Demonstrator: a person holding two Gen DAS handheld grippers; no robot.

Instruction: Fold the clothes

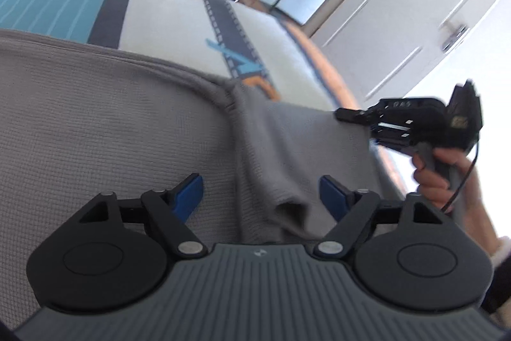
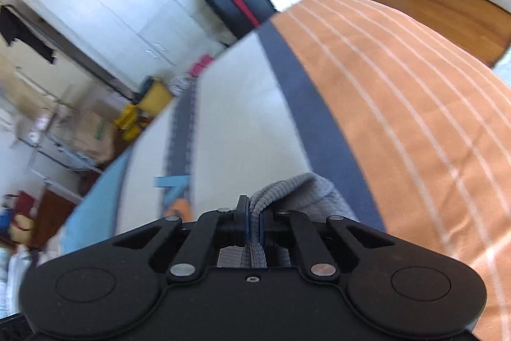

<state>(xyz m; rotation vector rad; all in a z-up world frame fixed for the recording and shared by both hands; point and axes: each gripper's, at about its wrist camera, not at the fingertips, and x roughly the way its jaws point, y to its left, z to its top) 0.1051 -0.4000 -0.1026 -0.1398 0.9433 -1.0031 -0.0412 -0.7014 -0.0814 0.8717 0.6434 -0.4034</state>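
Grey knit sweater (image 1: 111,123) is spread flat on the bed (image 1: 166,15), on the striped bedspread, so the body is already laid out and only the loose parts need bringing in.

Right gripper (image 2: 254,224) is clamped on the ribbed edge (image 2: 257,206) of the knit; fabric is pinched between the blue pads and bunches up just past the tips. Looks like a cuff or hem, can't tell which. In the left wrist view the right gripper (image 1: 346,114) sits at the far right end of the sleeve (image 1: 287,130), held by a hand (image 1: 437,178). Grabbing at the ribbing makes sense: thicker there, less slip, and it controls the whole sleeve end.

Left gripper (image 1: 262,190) has its jaws apart, nothing pressed. A raised fold of the sleeve lies between the fingers (image 1: 188,190) without touching either pad. My read: it's lining up a second hold nearer the shoulder seam, so the sleeve can be carried across the body without dragging the torso.

Risk: loose knit stretches; pulling from one end only would skew the layout.
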